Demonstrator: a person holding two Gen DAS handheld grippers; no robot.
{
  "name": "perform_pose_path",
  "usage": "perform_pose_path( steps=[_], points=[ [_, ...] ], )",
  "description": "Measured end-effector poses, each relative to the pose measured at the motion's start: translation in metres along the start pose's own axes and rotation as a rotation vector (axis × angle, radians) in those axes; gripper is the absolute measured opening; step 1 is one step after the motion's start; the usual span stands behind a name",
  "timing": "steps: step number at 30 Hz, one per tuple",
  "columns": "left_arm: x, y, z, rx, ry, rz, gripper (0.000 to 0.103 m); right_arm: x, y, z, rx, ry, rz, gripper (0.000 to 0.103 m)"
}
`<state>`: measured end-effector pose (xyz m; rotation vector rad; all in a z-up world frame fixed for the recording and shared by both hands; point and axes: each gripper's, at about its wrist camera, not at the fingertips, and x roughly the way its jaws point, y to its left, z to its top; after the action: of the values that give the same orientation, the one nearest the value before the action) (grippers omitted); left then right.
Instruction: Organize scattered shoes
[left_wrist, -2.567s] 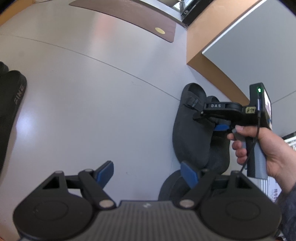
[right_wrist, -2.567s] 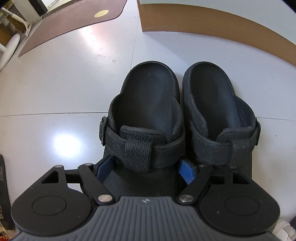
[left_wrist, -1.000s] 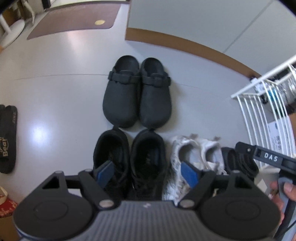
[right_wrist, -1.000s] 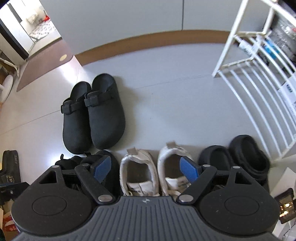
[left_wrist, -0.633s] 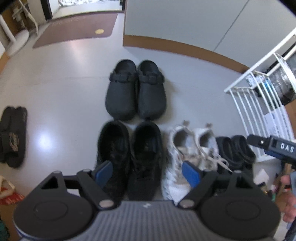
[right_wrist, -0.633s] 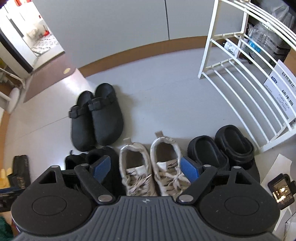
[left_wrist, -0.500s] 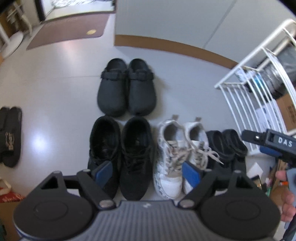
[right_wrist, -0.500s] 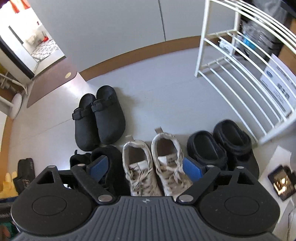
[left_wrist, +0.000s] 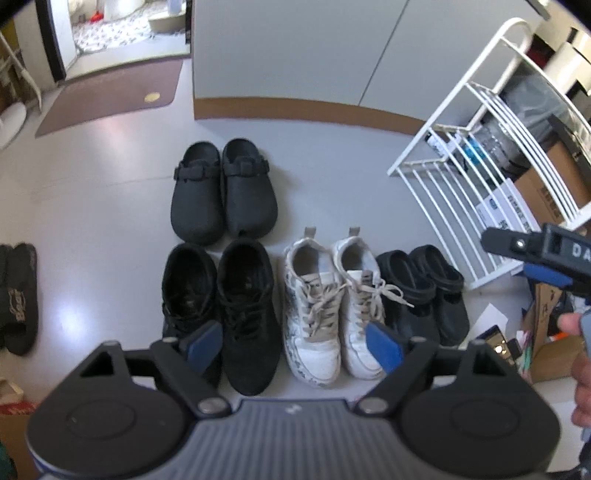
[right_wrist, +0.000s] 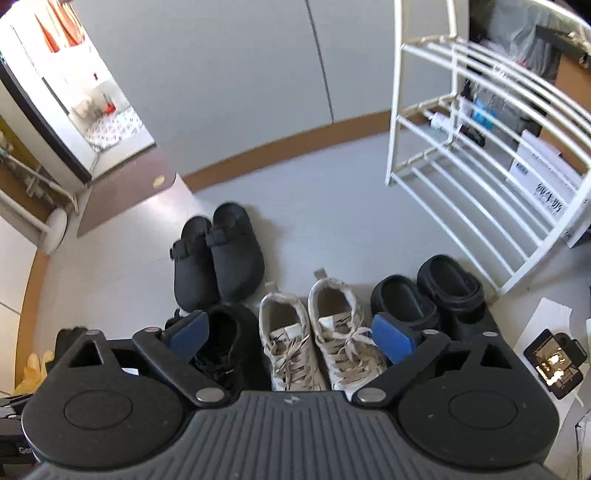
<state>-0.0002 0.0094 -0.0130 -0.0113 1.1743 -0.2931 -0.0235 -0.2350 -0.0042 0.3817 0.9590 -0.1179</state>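
A white rack (left_wrist: 476, 155) stands at the right. Paired toe-to-heel on the floor, seemingly sorted: near row of black sneakers (left_wrist: 221, 314), white sneakers (left_wrist: 332, 302), slides (left_wrist: 424, 288); clogs (left_wrist: 221, 199) farther. Sandals (left_wrist: 18, 295) lie apart, far left. Left gripper (left_wrist: 291, 345) and right gripper (right_wrist: 291, 338) gape empty above.

White wire rack (left_wrist: 491, 147), brown doormat (left_wrist: 110, 96)

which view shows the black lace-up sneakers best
The left wrist view. Both black lace-up sneakers lie in plain sight side by side, only the left toe hidden by a gripper finger. In the right wrist view, the pair is mostly covered by the right gripper.
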Motion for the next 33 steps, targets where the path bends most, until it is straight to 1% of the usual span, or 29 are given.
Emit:
perform_pose_path(
  steps=[5, 12, 14, 16, 18, 22, 25, 28, 30, 33],
  points=[
    [-0.011, 0.006, -0.005, -0.036, -0.018, -0.033, 0.094, -0.019, 0.008, -0.011, -0.063, -0.021, -0.003, 0.101],
    [-0.031, 0.004, -0.015, -0.015, -0.049, -0.059, 0.097, -0.036, 0.019, -0.031, -0.107, -0.004, 0.030, 0.101],
    [-0.035, 0.003, -0.018, -0.006, -0.060, -0.058, 0.097, -0.040, 0.023, -0.037, -0.128, 0.001, 0.035, 0.103],
    [-0.041, 0.003, -0.025, -0.017, -0.079, -0.067, 0.097, -0.046, 0.026, -0.041, -0.147, -0.011, 0.046, 0.103],
    [-0.046, 0.002, -0.029, -0.034, -0.090, -0.078, 0.097, -0.054, 0.029, -0.046, -0.151, -0.041, 0.060, 0.103],
    [-0.052, -0.006, -0.034, -0.002, -0.114, -0.078, 0.102, -0.064, 0.036, -0.052, -0.159, -0.076, 0.070, 0.103],
    [-0.052, -0.012, -0.033, 0.040, -0.115, -0.076, 0.102, -0.066, 0.040, -0.053, -0.165, -0.081, 0.018, 0.103],
    [-0.048, -0.013, -0.032, 0.034, -0.093, -0.094, 0.103, -0.065, 0.042, -0.053, -0.160, -0.072, -0.010, 0.103],
    [-0.043, -0.015, -0.030, 0.041, -0.074, -0.101, 0.103, -0.064, 0.042, -0.051, -0.156, -0.070, -0.011, 0.103],
    [-0.040, -0.020, -0.030, 0.062, -0.067, -0.083, 0.103, -0.061, 0.037, -0.049, -0.139, -0.056, -0.014, 0.103]
  ],
)
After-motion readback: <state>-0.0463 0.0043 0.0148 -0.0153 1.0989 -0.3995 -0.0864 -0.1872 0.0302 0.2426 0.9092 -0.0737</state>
